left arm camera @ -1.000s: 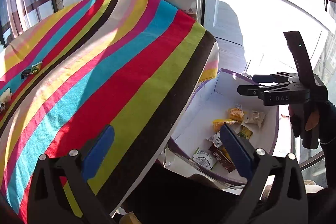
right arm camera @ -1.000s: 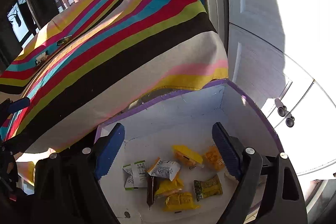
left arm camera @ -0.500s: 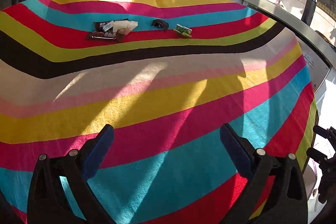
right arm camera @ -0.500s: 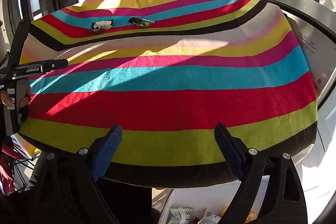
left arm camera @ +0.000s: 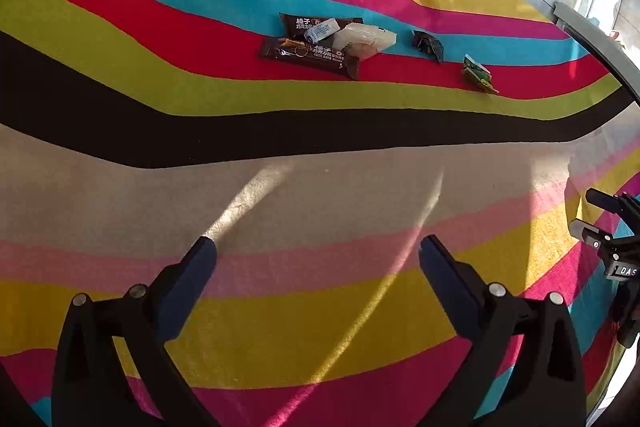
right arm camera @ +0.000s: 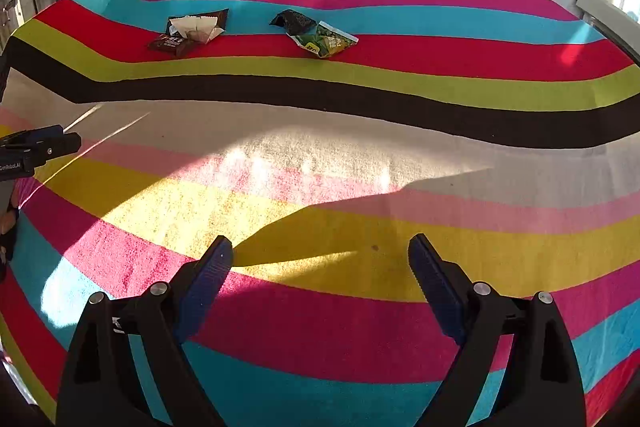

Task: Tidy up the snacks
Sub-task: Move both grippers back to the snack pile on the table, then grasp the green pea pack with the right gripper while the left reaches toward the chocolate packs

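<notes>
In the left wrist view, the left gripper (left arm camera: 318,253) hangs above a desk covered by a striped cloth (left arm camera: 320,195), over its beige and pink bands, with its fingers spread wide and nothing between them. Far ahead, on the red and blue stripes, lie the snacks: two dark brown chocolate packets (left arm camera: 310,53) with a small white wrapper (left arm camera: 319,31) and a pale packet (left arm camera: 366,41) piled on them, then a small black packet (left arm camera: 428,45) just to the right, and a green packet (left arm camera: 478,75) further right. The right gripper (left arm camera: 612,239) shows at the right edge.

In the right wrist view, the right gripper (right arm camera: 320,257) is likewise wide apart and empty above the yellow band. The brown and pale packets (right arm camera: 190,33) sit far left; the black packet (right arm camera: 294,21) touches the green packet (right arm camera: 326,45). The left gripper (right arm camera: 36,149) pokes in at the left edge.
</notes>
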